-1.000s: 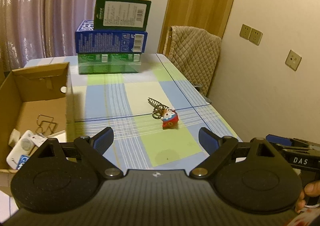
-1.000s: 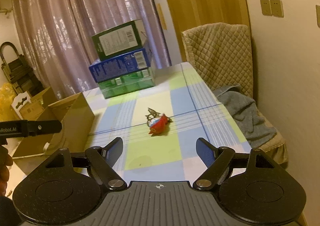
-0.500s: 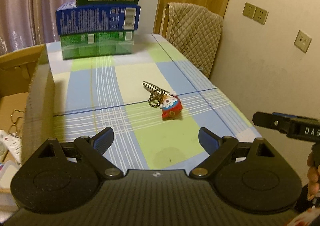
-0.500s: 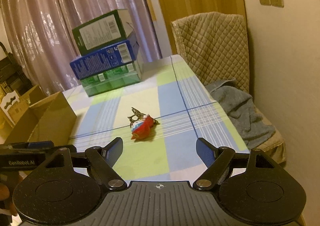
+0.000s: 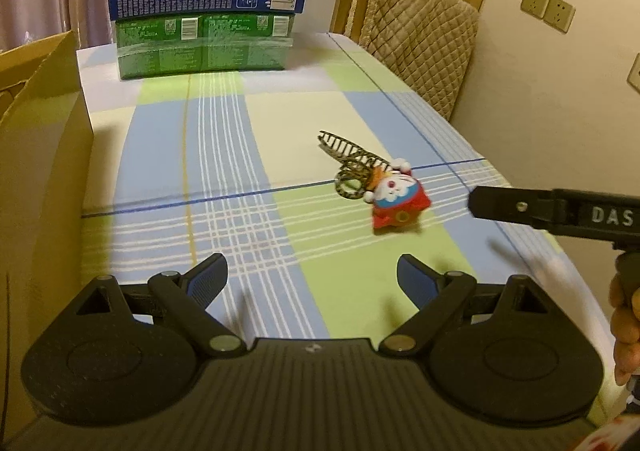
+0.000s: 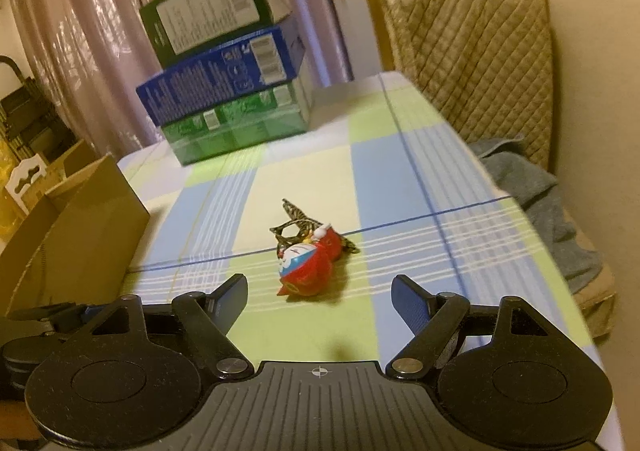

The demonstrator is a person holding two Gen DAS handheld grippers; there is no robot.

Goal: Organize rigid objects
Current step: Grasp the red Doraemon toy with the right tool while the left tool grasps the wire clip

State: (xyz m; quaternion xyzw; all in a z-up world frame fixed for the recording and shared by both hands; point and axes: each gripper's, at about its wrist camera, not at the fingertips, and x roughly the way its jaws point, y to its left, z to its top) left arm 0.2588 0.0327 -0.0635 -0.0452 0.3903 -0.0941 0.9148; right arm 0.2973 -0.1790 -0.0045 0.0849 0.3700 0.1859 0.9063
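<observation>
A small red and white toy figure (image 5: 398,198) lies on the checked tablecloth (image 5: 224,155), touching a patterned hair claw clip (image 5: 352,167). Both also show in the right wrist view, the toy (image 6: 306,271) just ahead of the clip (image 6: 296,225). My left gripper (image 5: 312,279) is open and empty, short of the toy and to its left. My right gripper (image 6: 319,293) is open and empty, with the toy close in front of its fingers. The right gripper's body (image 5: 560,211) shows at the right of the left wrist view.
A cardboard box (image 5: 40,155) stands at the table's left edge, also in the right wrist view (image 6: 76,235). Three stacked cartons (image 5: 206,7) sit at the far end. A chair with a quilted cover (image 6: 476,63) and grey cloth (image 6: 548,207) stands on the right by the wall.
Both grippers have moved forward toward the toy and clip. The left view has swung away from the inside of the cardboard box. Both stay open.
</observation>
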